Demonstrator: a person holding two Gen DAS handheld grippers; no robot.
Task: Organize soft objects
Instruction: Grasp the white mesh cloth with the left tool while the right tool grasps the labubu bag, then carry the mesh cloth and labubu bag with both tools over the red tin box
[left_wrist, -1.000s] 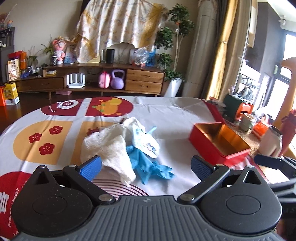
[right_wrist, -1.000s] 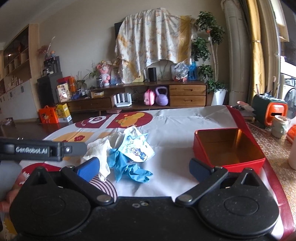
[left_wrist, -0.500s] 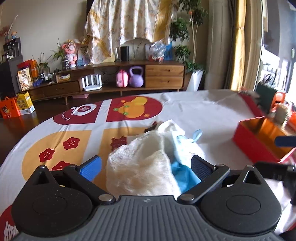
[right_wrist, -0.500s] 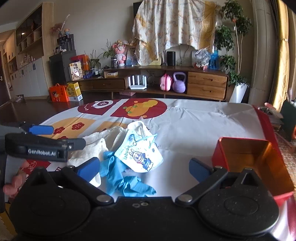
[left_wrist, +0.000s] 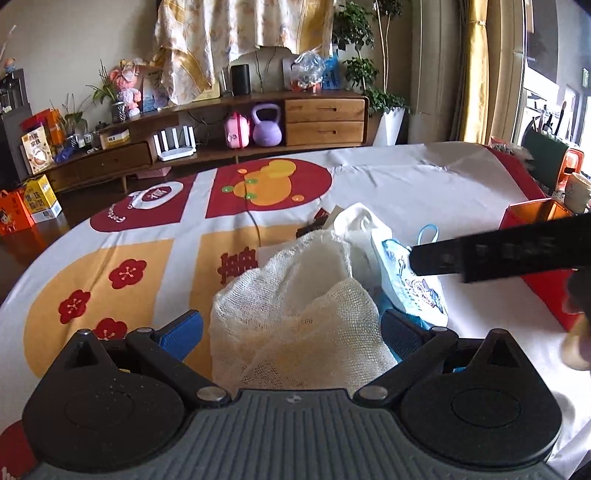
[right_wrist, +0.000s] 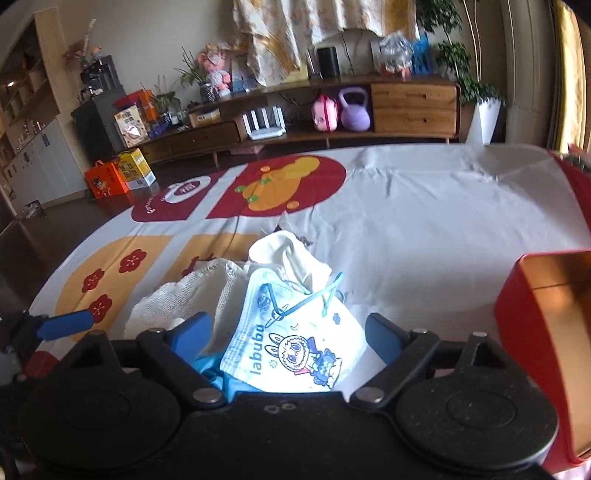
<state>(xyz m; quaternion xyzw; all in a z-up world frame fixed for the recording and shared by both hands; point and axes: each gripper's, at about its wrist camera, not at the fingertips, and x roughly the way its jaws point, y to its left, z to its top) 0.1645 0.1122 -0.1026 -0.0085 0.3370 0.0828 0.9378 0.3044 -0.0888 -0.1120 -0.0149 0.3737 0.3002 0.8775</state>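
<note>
Left wrist view: the left claw (left_wrist: 291, 328) stands wide open, blue pads either side of the white mesh cloth (left_wrist: 295, 325), gripping nothing; whether the pads touch the cloth cannot be told. The cloth sits heaped on the tabletop (left_wrist: 406, 184), which is covered in a printed white sheet. Just right of the mesh cloth lies the printed face mask (left_wrist: 413, 284), with a cream fabric piece (left_wrist: 360, 221) behind both. A black bar of the right claw (left_wrist: 498, 254) crosses above the mask. The red box (left_wrist: 543, 284) sits well right of the cloth, open side up. Right wrist view: the right claw (right_wrist: 291, 336) is also spread wide, holding nothing, its pads flanking the face mask, which carries a cartoon figure and the word "labuba". A blue glove (right_wrist: 210, 373) shows under the mask's near edge. The mesh cloth is touching the mask's left side; the cream fabric piece lies just behind the mask. The left claw's blue pad (right_wrist: 66, 323) shows left of the cloth. The red box stands right of the mask, apart from it. A wooden sideboard (right_wrist: 406, 107) runs along the far wall.
</note>
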